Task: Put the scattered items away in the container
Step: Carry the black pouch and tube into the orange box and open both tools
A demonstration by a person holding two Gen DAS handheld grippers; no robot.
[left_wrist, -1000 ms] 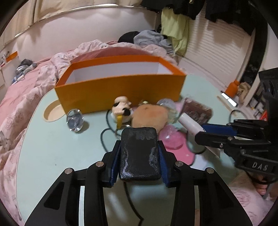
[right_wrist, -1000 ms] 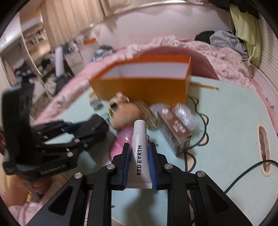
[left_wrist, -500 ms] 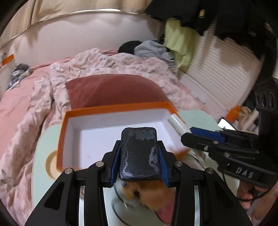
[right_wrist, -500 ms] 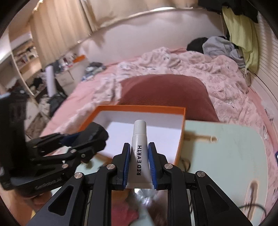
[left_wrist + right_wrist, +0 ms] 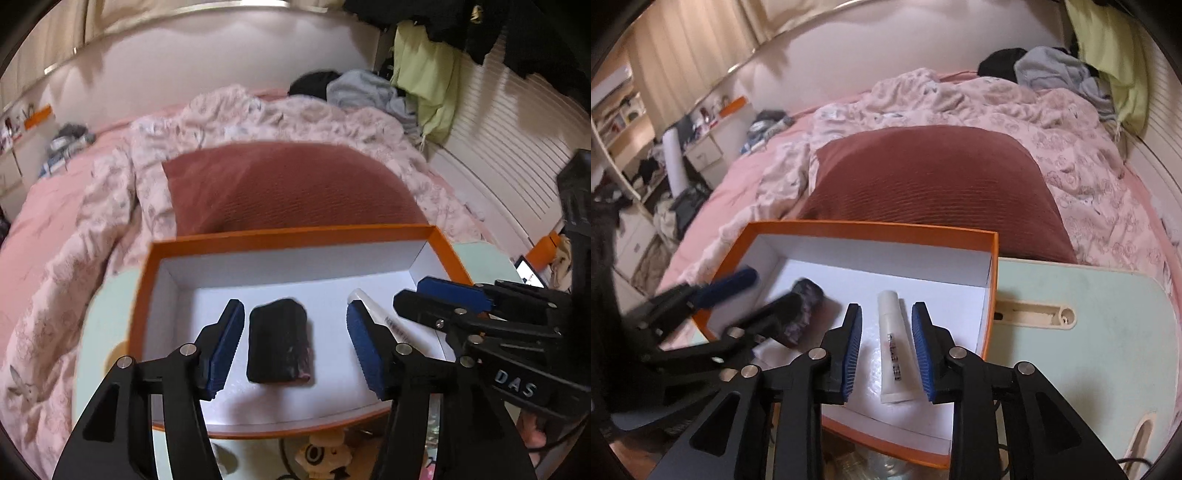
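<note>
From the left wrist view, the left tongs (image 5: pixel 295 343) stood wide apart above the orange box (image 5: pixel 295 233), gripping nothing. The black pouch (image 5: pixel 279 341) lay flat on the box's white floor, between the blue pads but touching neither, which suggests a release made straight down so the pouch would land inside the walls. The right tongs (image 5: pixel 436 295) reached in over the box's right side, and the white tube (image 5: pixel 391 325) lay on the floor beside them. Below the near wall, a small figurine (image 5: pixel 321 452) sat on the pale green worktop (image 5: pixel 107 299), judged to be among the items not yet tidied.

From the right wrist view, the right tongs (image 5: pixel 886 339) were likewise spread and empty. The tube (image 5: pixel 894 350) lay lengthwise on the box floor between the pads, clear of both, cap pointing away. The left tongs (image 5: pixel 764 291) appeared blurred at the box's left side, the pouch (image 5: pixel 805 310) just beside them. Both items therefore rested in the box (image 5: pixel 871 227), which stood on the worktop (image 5: pixel 1089 306) against the bed (image 5: pixel 1071 147).
</note>
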